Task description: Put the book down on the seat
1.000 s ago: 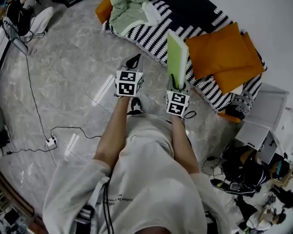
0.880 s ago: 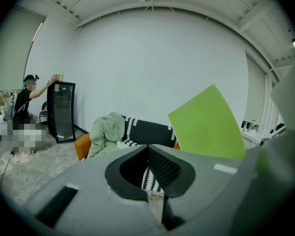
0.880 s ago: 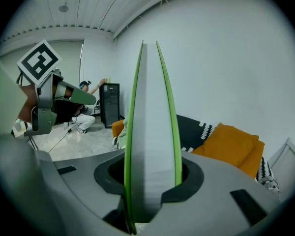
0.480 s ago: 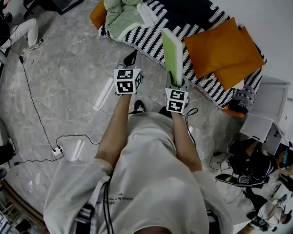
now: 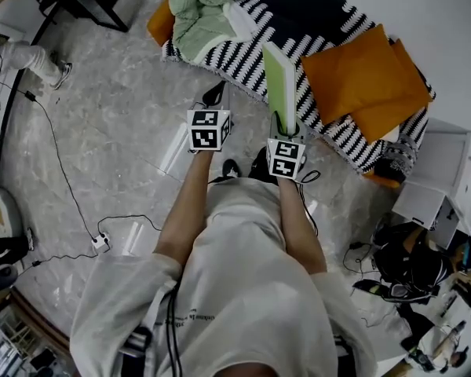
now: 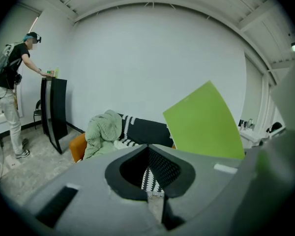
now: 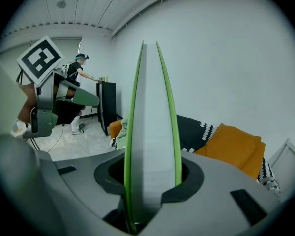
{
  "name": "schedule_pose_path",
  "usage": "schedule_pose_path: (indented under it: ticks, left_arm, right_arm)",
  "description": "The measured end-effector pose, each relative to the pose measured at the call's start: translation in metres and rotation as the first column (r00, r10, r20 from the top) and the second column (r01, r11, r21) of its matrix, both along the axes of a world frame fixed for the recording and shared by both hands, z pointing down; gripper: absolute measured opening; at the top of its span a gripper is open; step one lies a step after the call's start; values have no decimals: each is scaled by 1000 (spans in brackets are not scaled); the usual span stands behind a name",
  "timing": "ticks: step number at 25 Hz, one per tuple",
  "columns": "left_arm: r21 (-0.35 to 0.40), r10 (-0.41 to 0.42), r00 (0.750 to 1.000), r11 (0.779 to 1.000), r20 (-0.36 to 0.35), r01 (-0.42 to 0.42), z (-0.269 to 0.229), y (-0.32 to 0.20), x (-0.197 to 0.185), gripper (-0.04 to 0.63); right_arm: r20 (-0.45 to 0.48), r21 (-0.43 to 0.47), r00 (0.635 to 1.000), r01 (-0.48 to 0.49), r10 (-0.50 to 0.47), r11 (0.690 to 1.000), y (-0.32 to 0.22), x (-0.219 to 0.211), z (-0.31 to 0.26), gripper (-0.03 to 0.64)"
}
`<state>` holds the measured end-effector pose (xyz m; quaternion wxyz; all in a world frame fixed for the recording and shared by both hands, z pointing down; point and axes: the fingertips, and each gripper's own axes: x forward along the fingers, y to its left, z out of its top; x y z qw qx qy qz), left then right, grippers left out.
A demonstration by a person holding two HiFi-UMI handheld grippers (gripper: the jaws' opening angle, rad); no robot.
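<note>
- Both tools have edged closer to the sofa (image 5: 322, 18); the book (image 5: 281, 85) stays upright, clamped by its lower edge in the right tool (image 5: 283, 124)
- The striped seat edge lies just ahead of and below that tool, so the approach looks nearly done and the lowering not yet begun
- Left tool (image 5: 214, 95) sits beside the right one, jaws narrowly apart with nothing between them
- Orange cushions (image 5: 361, 77) lie ahead and right of the right tool, a green blanket (image 5: 196, 14) ahead of the left tool; the free stretch between them seems the spot to aim for
</note>
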<state>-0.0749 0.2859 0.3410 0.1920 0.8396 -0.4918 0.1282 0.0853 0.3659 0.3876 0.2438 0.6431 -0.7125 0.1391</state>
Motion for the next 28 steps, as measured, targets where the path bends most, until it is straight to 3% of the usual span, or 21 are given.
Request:
schedule_pose_path:
  ticks: [5,13,28]
  left_arm:
    - [-33,32,999,999,23,-31,12,3,2,8]
    - [-68,6,999,998,39,-3,26,-26,0,8]
    - [-71,-41,994,996,101,49,13,-140,15,9]
  right_arm:
    - [10,17,1000,-6,5,1000,-10,-1,-1,133]
    - [11,30,1000,8,-8,1000,-53,7,4,133]
    - [-76,38,977,201,-198,979,-214,0,-10,133]
